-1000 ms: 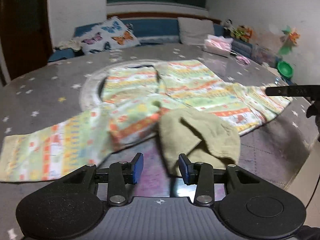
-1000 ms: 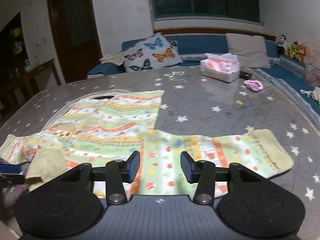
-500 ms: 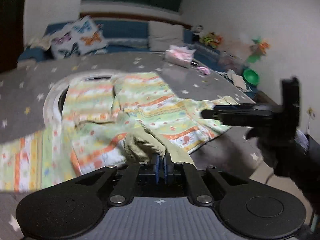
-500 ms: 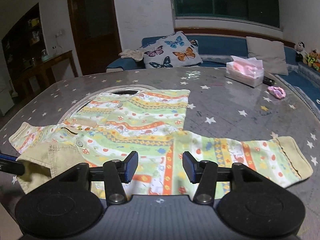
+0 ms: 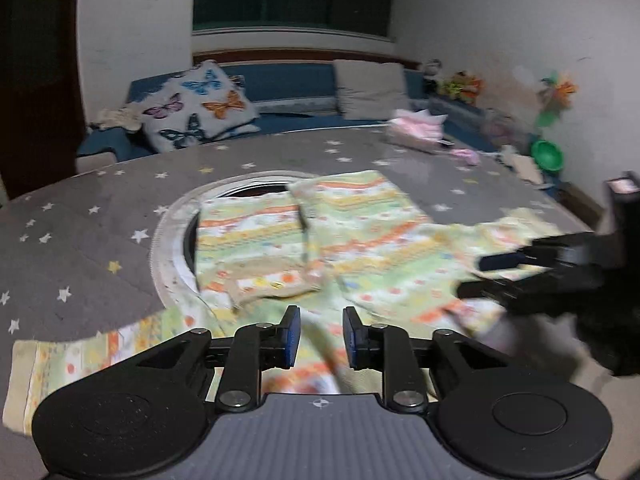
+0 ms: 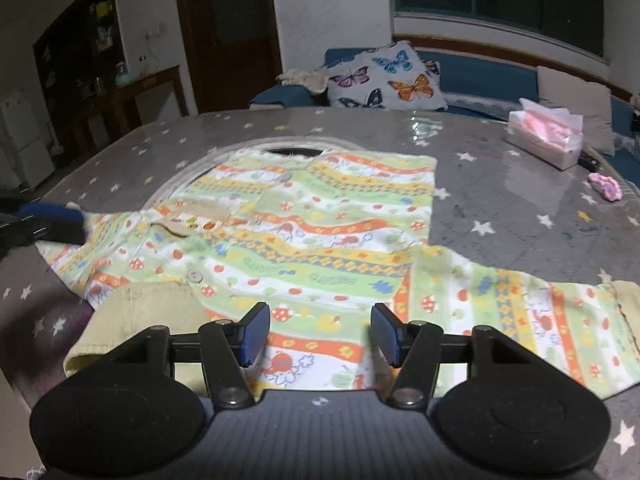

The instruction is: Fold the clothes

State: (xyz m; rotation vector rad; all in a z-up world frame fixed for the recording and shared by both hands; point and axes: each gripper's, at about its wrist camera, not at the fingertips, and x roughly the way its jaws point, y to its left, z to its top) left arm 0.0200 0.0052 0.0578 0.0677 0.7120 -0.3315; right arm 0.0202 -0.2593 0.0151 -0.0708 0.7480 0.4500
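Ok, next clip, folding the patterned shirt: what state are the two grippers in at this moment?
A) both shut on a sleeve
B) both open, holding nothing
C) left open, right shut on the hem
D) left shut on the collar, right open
B: the left gripper and the right gripper each show a clear gap between their blue pads, with the shirt lying flat on the table.

The green, yellow and orange patterned child's shirt (image 6: 320, 248) is soft matt cloth, its yellowish cuff (image 6: 628, 300) and hem band (image 6: 140, 312) of ribbed knit. It lies on the grey star-printed counter (image 6: 500, 216), whose covering is smooth and glossy, throwing back light near the pink tissue pack (image 6: 546, 138) of shiny plastic film. The left tongs (image 5: 318, 338) and right tongs (image 6: 320, 336) are matt black plastic with blue rubbery pads (image 6: 256, 330), bright metal screws and a ridged grey body.
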